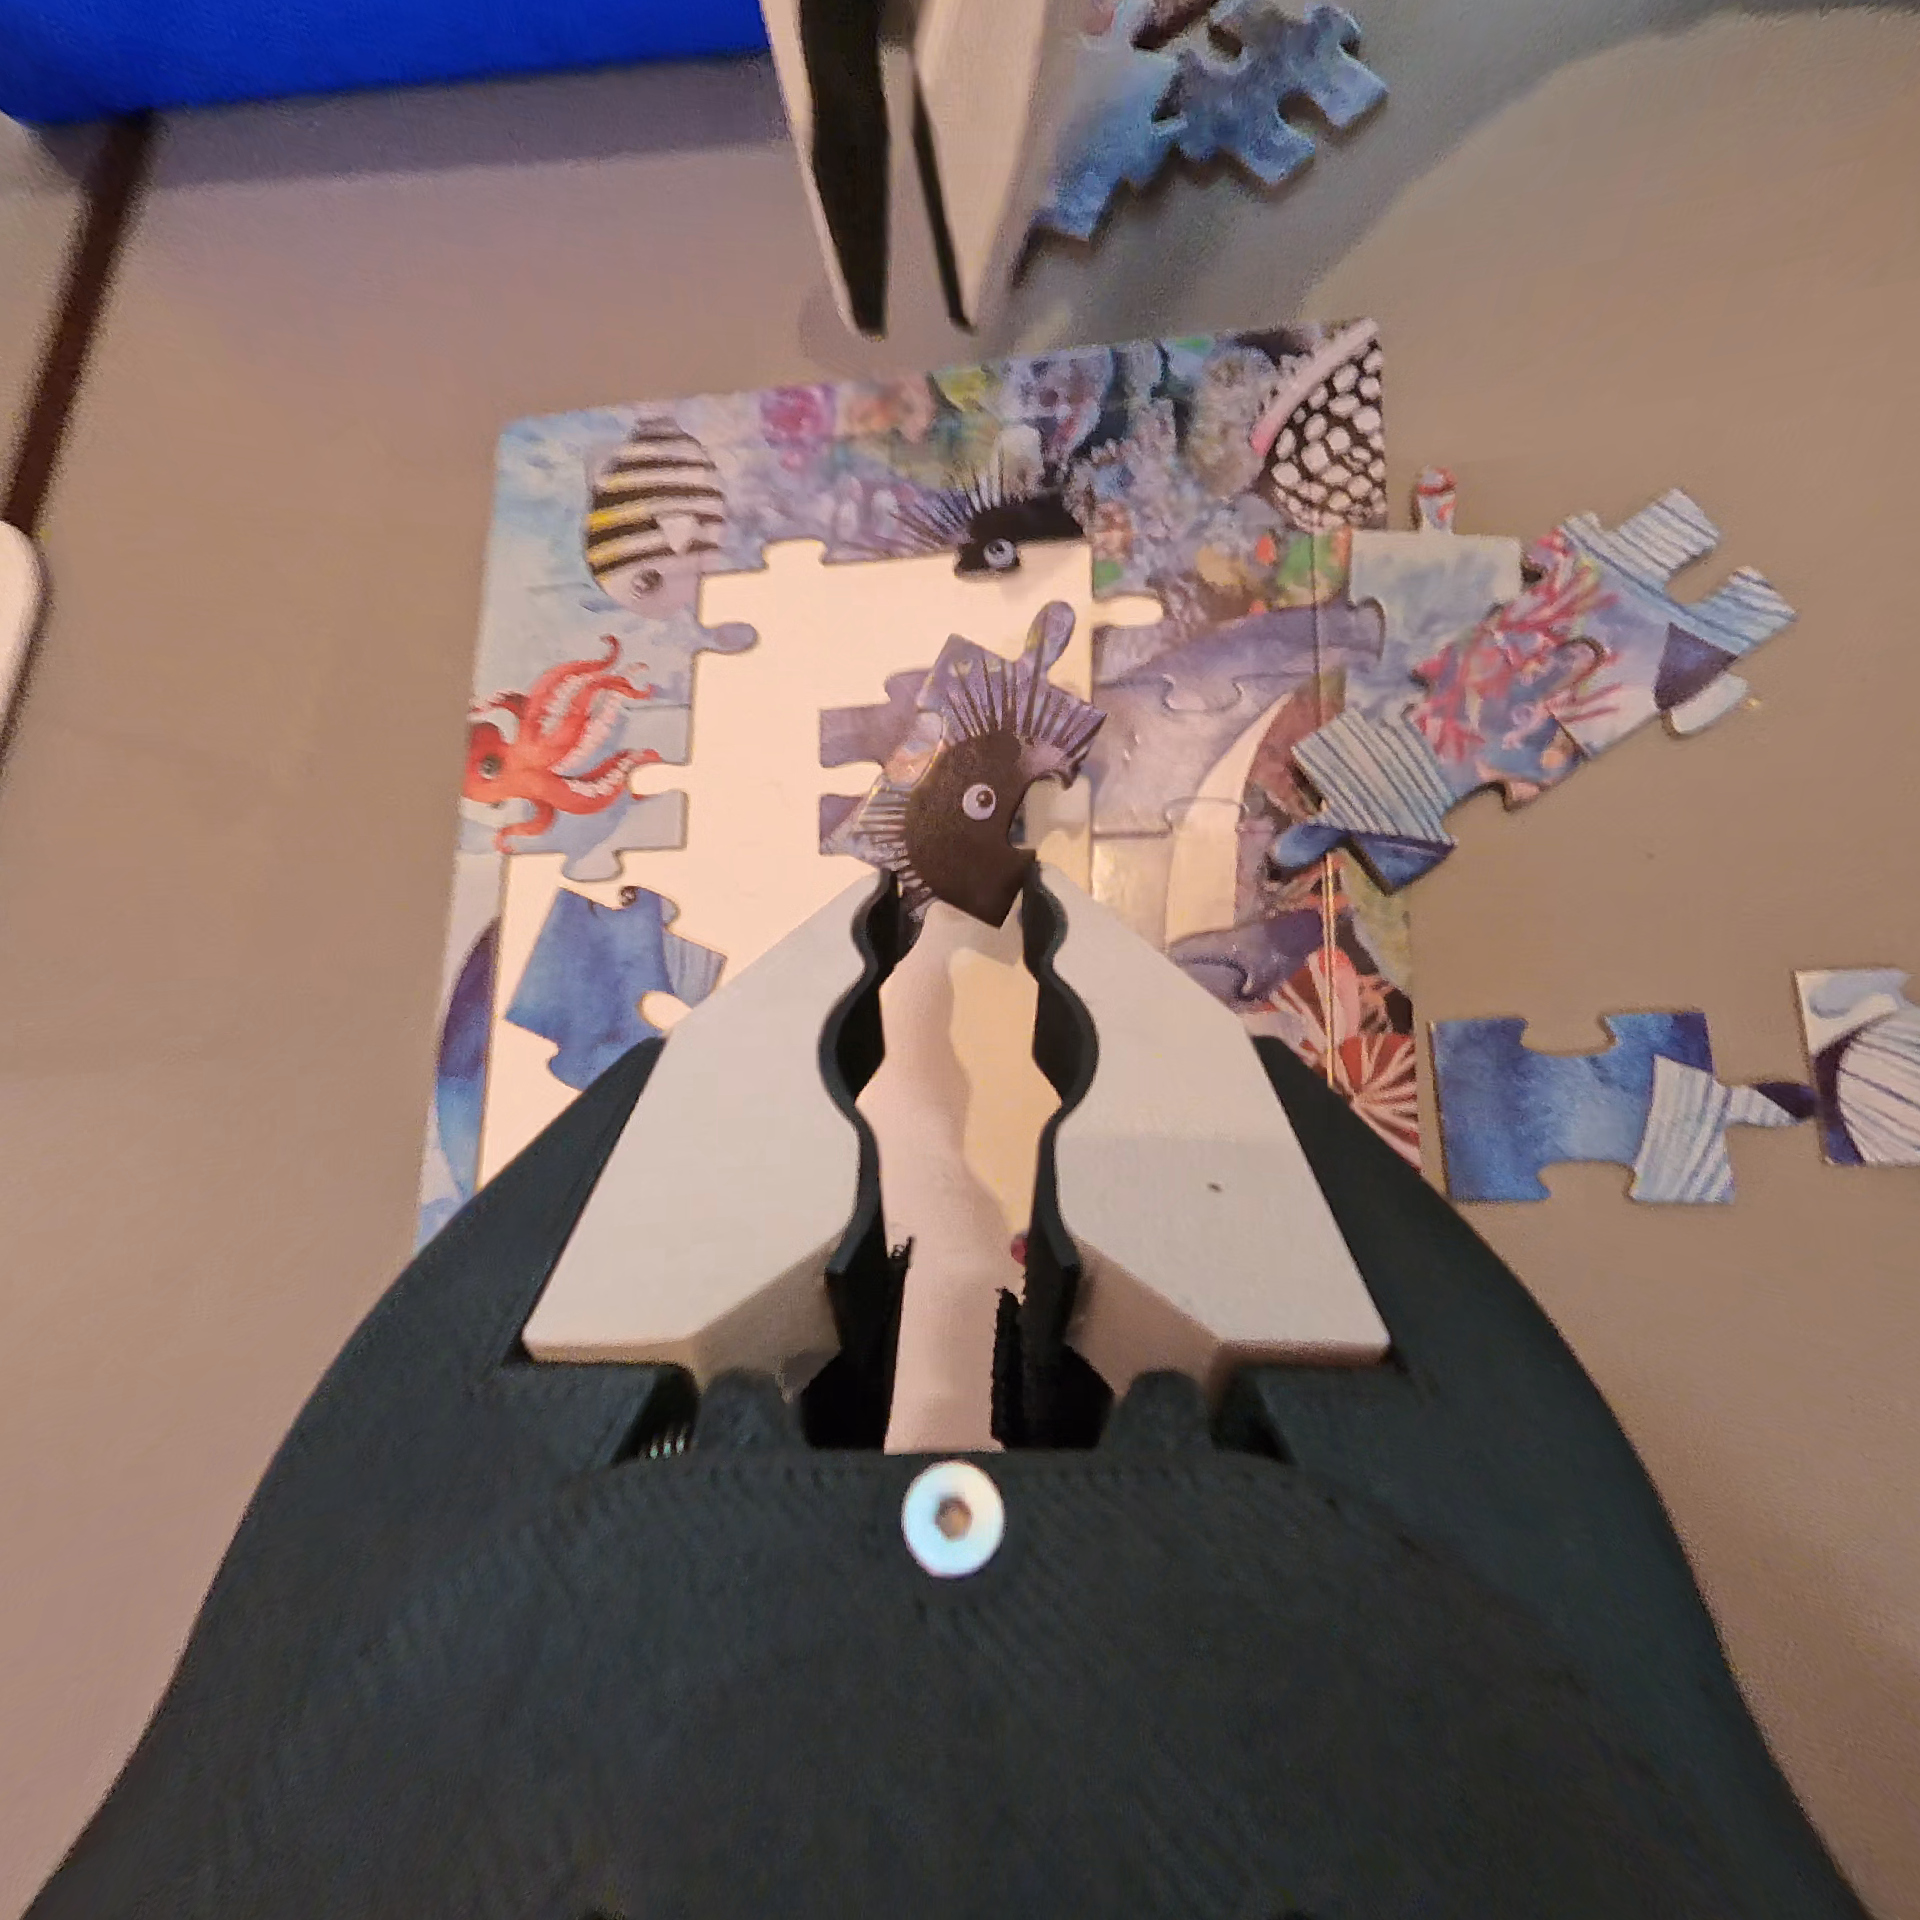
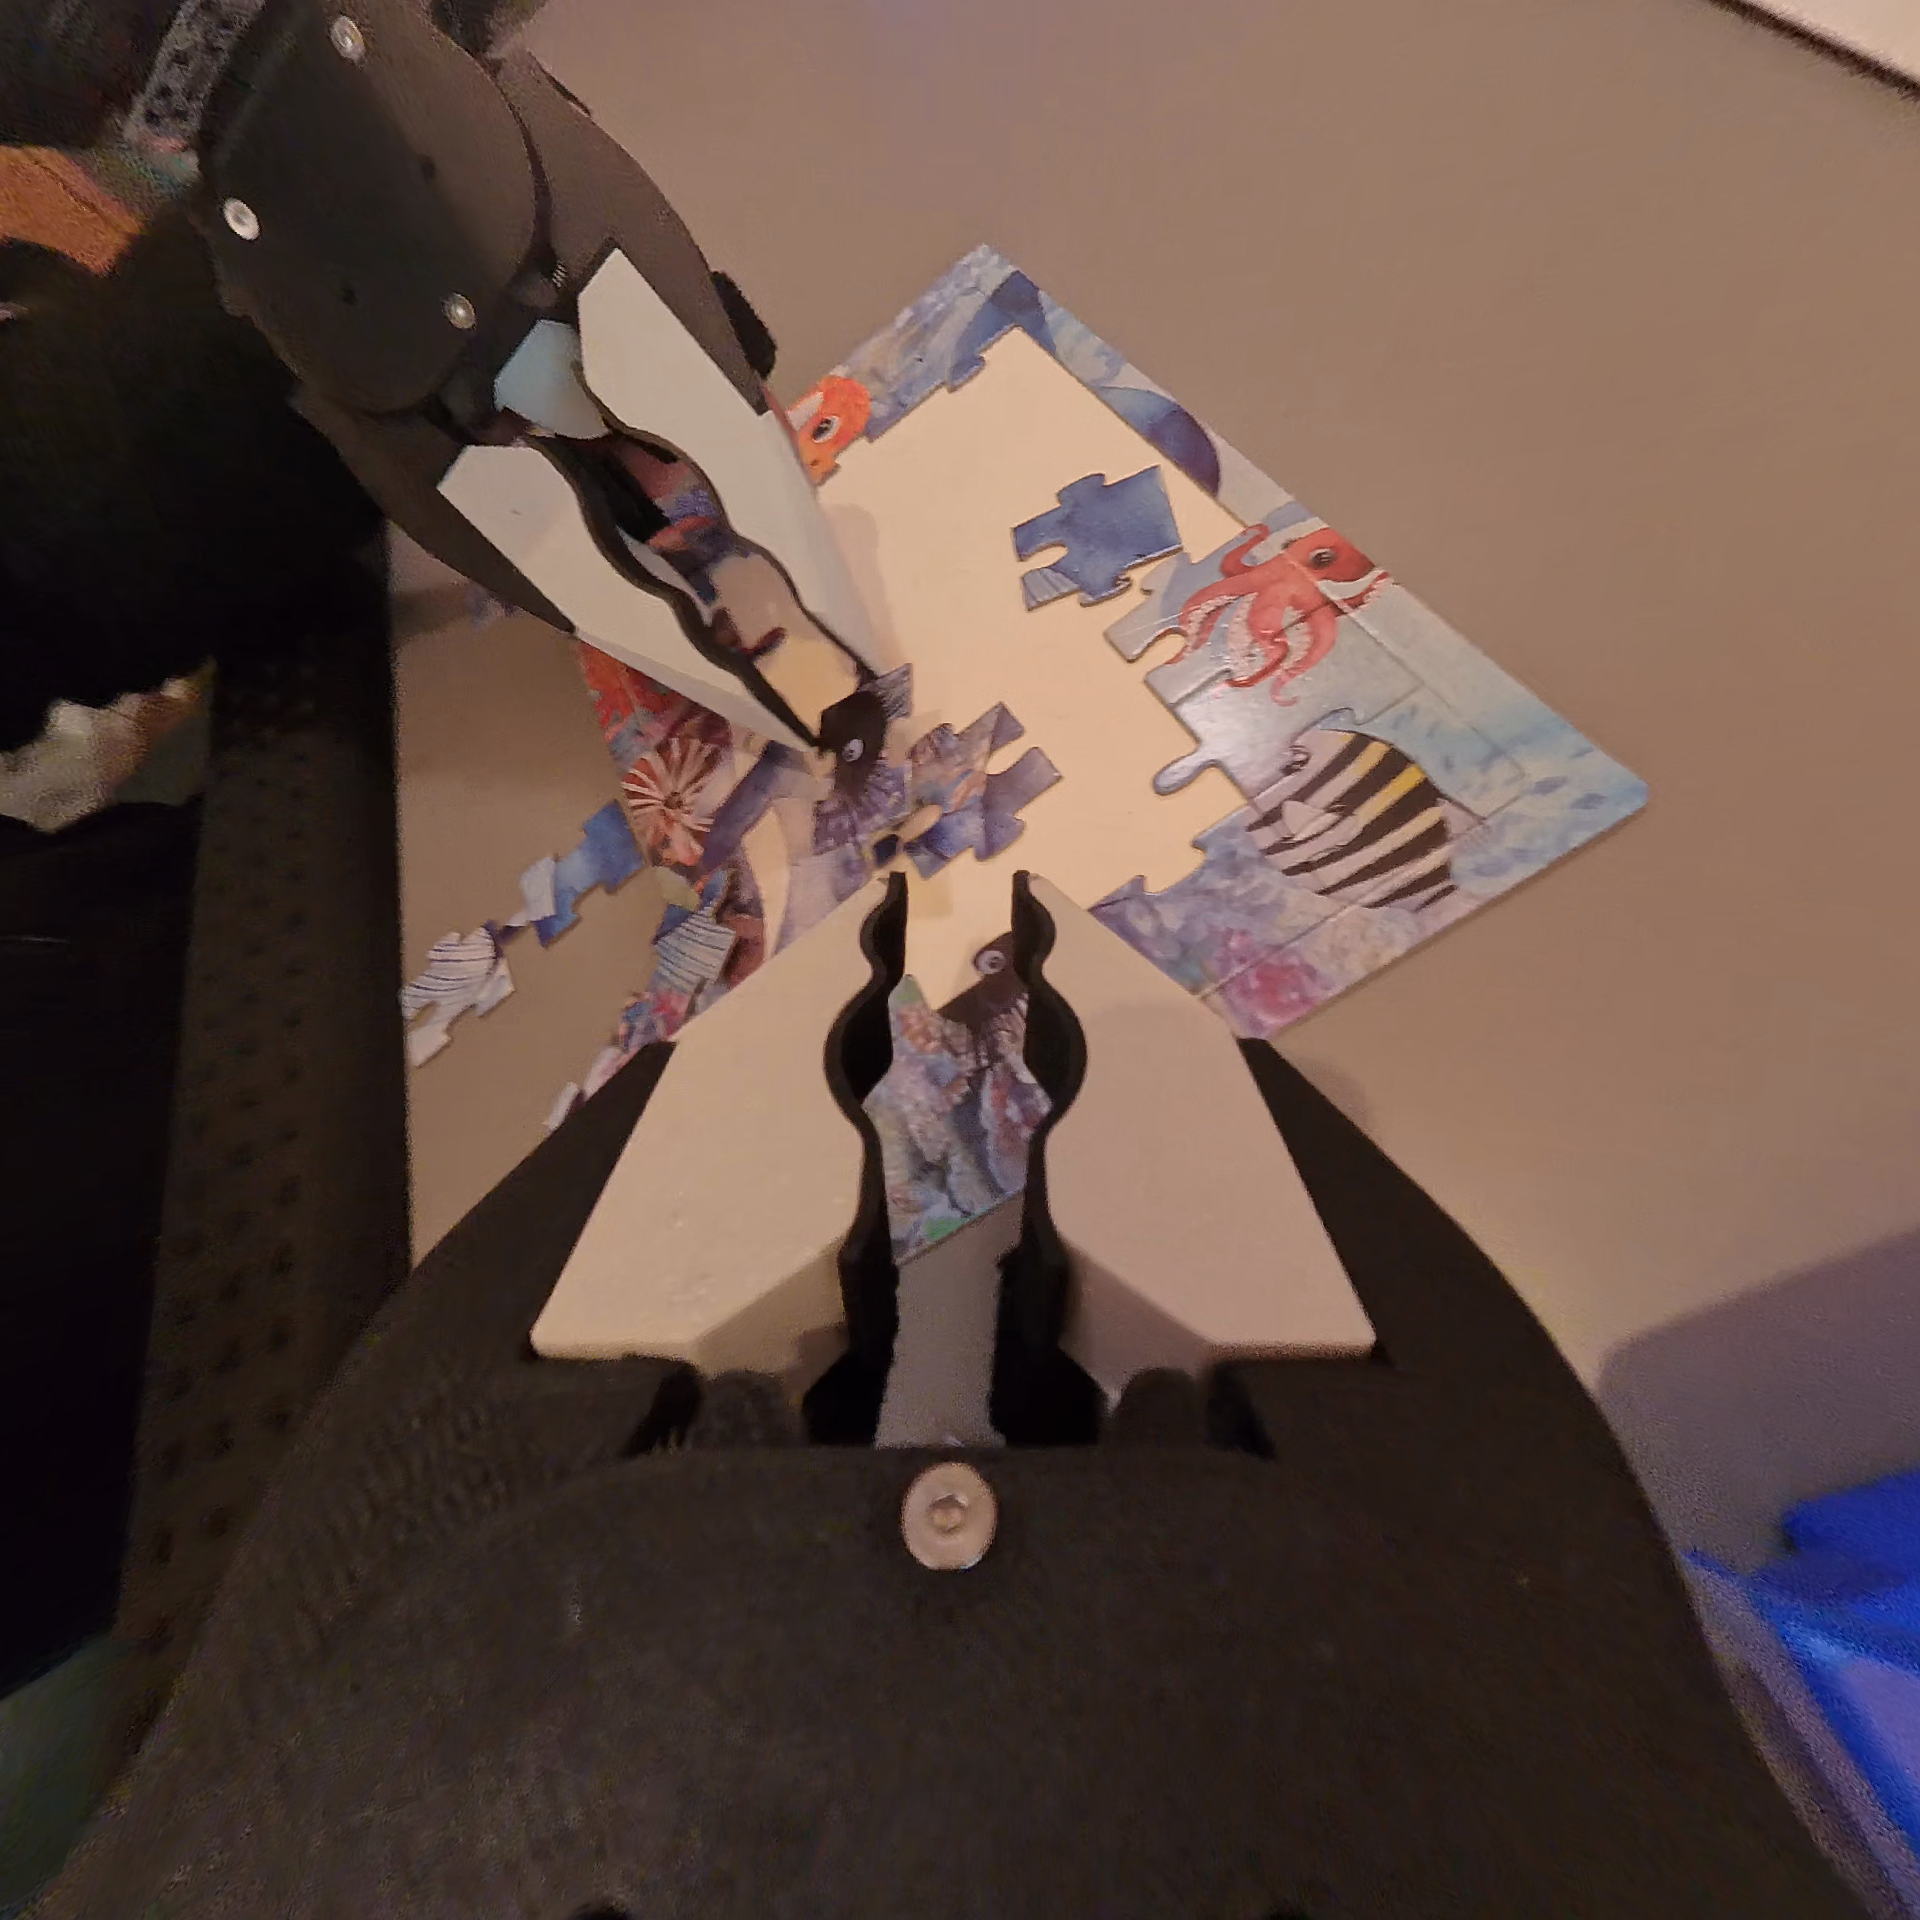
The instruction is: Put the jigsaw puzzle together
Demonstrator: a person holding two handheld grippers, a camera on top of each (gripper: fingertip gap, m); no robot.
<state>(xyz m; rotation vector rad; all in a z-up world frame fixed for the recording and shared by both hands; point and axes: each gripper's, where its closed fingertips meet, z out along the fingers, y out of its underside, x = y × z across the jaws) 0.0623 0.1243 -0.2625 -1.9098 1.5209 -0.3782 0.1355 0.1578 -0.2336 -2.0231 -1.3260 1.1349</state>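
The puzzle board (image 1: 914, 623) lies on the tan table with a bare cream middle. Joined pieces line its edges, among them a striped fish (image 1: 655, 509) and a red octopus (image 1: 551, 738). My left gripper (image 1: 961, 894) is shut on a piece with a black spiky fish (image 1: 977, 821), held by its near edge just above the bare middle. The right wrist view shows the same left gripper (image 2: 831, 732), fish piece (image 2: 857, 727) and board (image 2: 1039, 644). My right gripper (image 2: 958, 883) is open and empty above the board's near edge. It hangs past the far edge in the left wrist view (image 1: 914, 322).
A loose blue piece (image 1: 603, 977) lies on the bare board. Several loose pieces lie right of the board (image 1: 1538, 665), (image 1: 1569, 1112). A joined cluster (image 1: 1236, 104) lies beyond it. A blue object (image 1: 364, 42) sits at the far left edge. A dark perforated surface (image 2: 281, 935) borders the table.
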